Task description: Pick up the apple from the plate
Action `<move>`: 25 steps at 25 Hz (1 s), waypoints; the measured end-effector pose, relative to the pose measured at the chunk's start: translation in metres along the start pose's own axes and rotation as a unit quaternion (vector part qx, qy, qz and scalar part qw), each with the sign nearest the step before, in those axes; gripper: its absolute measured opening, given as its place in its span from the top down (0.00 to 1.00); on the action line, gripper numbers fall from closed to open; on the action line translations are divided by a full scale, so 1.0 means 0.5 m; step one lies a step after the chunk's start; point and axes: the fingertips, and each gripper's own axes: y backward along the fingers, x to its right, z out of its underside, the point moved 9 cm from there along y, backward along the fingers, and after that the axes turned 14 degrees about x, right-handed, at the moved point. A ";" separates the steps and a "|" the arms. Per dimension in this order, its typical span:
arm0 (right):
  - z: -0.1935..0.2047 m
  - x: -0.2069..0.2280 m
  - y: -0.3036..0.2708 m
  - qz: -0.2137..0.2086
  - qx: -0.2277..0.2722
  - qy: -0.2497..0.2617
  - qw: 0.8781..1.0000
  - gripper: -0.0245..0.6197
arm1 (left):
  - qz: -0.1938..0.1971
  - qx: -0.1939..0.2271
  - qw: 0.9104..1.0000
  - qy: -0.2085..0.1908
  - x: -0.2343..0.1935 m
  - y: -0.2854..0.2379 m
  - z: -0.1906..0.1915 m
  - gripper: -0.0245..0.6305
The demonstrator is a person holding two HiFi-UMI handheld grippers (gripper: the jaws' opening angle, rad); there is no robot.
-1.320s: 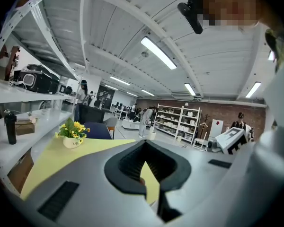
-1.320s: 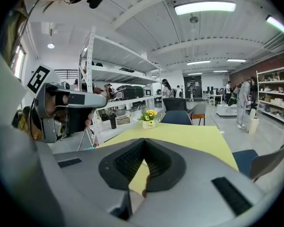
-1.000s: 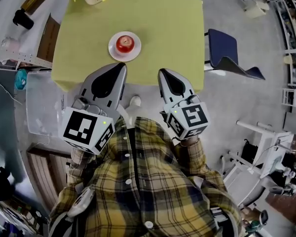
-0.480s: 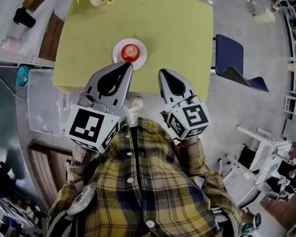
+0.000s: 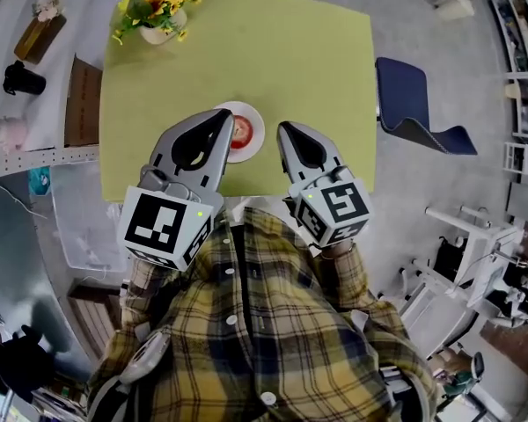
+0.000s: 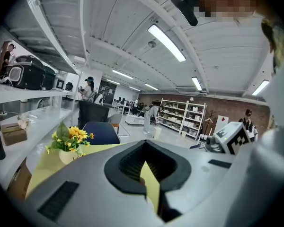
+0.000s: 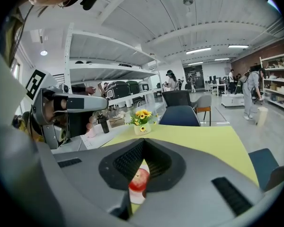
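Note:
A red apple point(image 5: 244, 132) sits on a small white plate point(image 5: 256, 122) near the front edge of the yellow-green table point(image 5: 308, 69). My left gripper point(image 5: 223, 115) is shut and empty; its tip overlaps the plate's left side and hides part of the apple. My right gripper point(image 5: 283, 128) is also shut with nothing held, and its tip lies just right of the plate. In the right gripper view, the apple point(image 7: 139, 178) and plate point(image 7: 138, 196) show through the notch between the jaws. The left gripper view shows only table through its notch.
A pot of sunflowers point(image 5: 155, 9) stands at the table's far left corner. A blue chair point(image 5: 412, 104) is to the right of the table. White shelving with a dark bottle point(image 5: 23, 78) runs along the left. A clear plastic bin point(image 5: 75, 227) sits on the floor by the table's near left corner.
Both grippers have moved forward over the table's front edge toward the plate. The left tip now covers the plate's left side. The jaws have stayed shut.

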 end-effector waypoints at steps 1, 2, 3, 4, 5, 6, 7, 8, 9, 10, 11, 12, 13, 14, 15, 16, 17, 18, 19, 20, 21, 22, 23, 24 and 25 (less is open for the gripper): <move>0.000 0.001 -0.012 0.005 -0.002 0.000 1.000 0.97 | 0.005 -0.002 1.000 0.001 -0.012 -0.006 0.001 0.96; -0.001 0.002 -0.024 0.009 -0.004 0.000 1.000 0.97 | 0.010 -0.004 1.000 0.004 -0.024 -0.013 0.002 0.96; -0.001 0.002 -0.035 0.013 -0.005 -0.001 1.000 0.97 | 0.015 -0.006 1.000 0.009 -0.035 -0.019 0.002 0.96; -0.001 0.002 -0.045 0.016 -0.006 -0.003 1.000 0.97 | 0.020 -0.009 1.000 0.012 -0.044 -0.024 0.004 0.96; 0.000 0.002 -0.051 0.019 -0.008 -0.005 1.000 0.97 | 0.024 -0.013 1.000 0.012 -0.051 -0.028 0.006 0.96; 0.002 0.001 -0.056 0.021 -0.008 -0.008 1.000 0.97 | 0.028 -0.017 0.999 0.009 -0.056 -0.032 0.009 0.96; 0.004 0.001 -0.060 0.024 -0.009 -0.011 1.000 0.97 | 0.033 -0.020 0.999 0.007 -0.060 -0.037 0.012 0.96; 0.007 0.001 -0.063 0.026 -0.010 -0.014 1.000 0.97 | 0.037 -0.023 0.999 0.005 -0.062 -0.041 0.016 0.96; 0.009 0.002 -0.064 0.029 -0.011 -0.017 0.999 0.97 | 0.041 -0.026 0.999 0.005 -0.064 -0.045 0.020 0.96; 0.011 0.004 -0.064 0.030 -0.013 -0.020 0.999 0.97 | 0.044 -0.028 0.999 0.007 -0.065 -0.049 0.024 0.96; 0.012 0.005 -0.064 0.031 -0.015 -0.023 0.999 0.97 | 0.046 -0.031 0.998 0.009 -0.064 -0.052 0.028 0.96; 0.013 0.007 -0.064 0.030 -0.018 -0.025 0.999 0.97 | 0.046 -0.034 0.998 0.009 -0.064 -0.055 0.031 0.96; 0.013 0.010 -0.063 0.028 -0.020 -0.026 0.999 0.97 | 0.045 -0.037 0.998 0.008 -0.063 -0.059 0.034 0.96; 0.012 0.014 -0.064 0.026 -0.022 -0.026 0.999 0.97 | 0.042 -0.038 0.998 0.007 -0.063 -0.062 0.038 0.96; 0.011 0.018 -0.065 0.022 -0.024 -0.025 0.999 0.97 | 0.037 -0.038 0.999 0.007 -0.063 -0.065 0.041 0.96; 0.010 0.023 -0.067 0.018 -0.025 -0.024 0.999 0.97 | 0.031 -0.038 0.999 0.009 -0.064 -0.068 0.045 0.96; 0.010 0.027 -0.068 0.013 -0.027 -0.023 0.999 0.97 | 0.025 -0.038 0.999 0.010 -0.064 -0.069 0.048 0.96; 0.010 0.030 -0.068 0.009 -0.029 -0.021 0.999 0.97 | 0.021 -0.038 0.999 0.012 -0.062 -0.070 0.050 0.96; 0.009 0.033 -0.066 0.005 -0.031 -0.019 0.999 0.97 | 0.018 -0.039 0.999 0.014 -0.058 -0.070 0.051 0.96; 0.007 0.035 -0.065 0.002 -0.032 -0.017 0.999 0.97 | 0.016 -0.039 0.999 0.015 -0.054 -0.071 0.051 0.96; 0.005 0.037 -0.065 -0.002 -0.032 -0.016 0.999 0.97 | 0.015 -0.039 0.999 0.015 -0.051 -0.072 0.052 0.96; 0.004 0.040 -0.067 -0.006 -0.032 -0.016 0.999 0.97 | 0.013 -0.040 0.999 0.014 -0.049 -0.074 0.054 0.96; 0.003 0.042 -0.068 -0.010 -0.032 -0.016 0.999 0.97 | 0.010 -0.040 0.999 0.012 -0.046 -0.075 0.056 0.96; 0.003 0.045 -0.069 -0.013 -0.031 -0.018 0.999 0.97 | 0.006 -0.040 0.999 0.011 -0.043 -0.076 0.058 0.96; 0.002 0.047 -0.069 -0.015 -0.031 -0.019 0.999 0.97 | 0.002 -0.040 0.999 0.010 -0.040 -0.075 0.061 0.96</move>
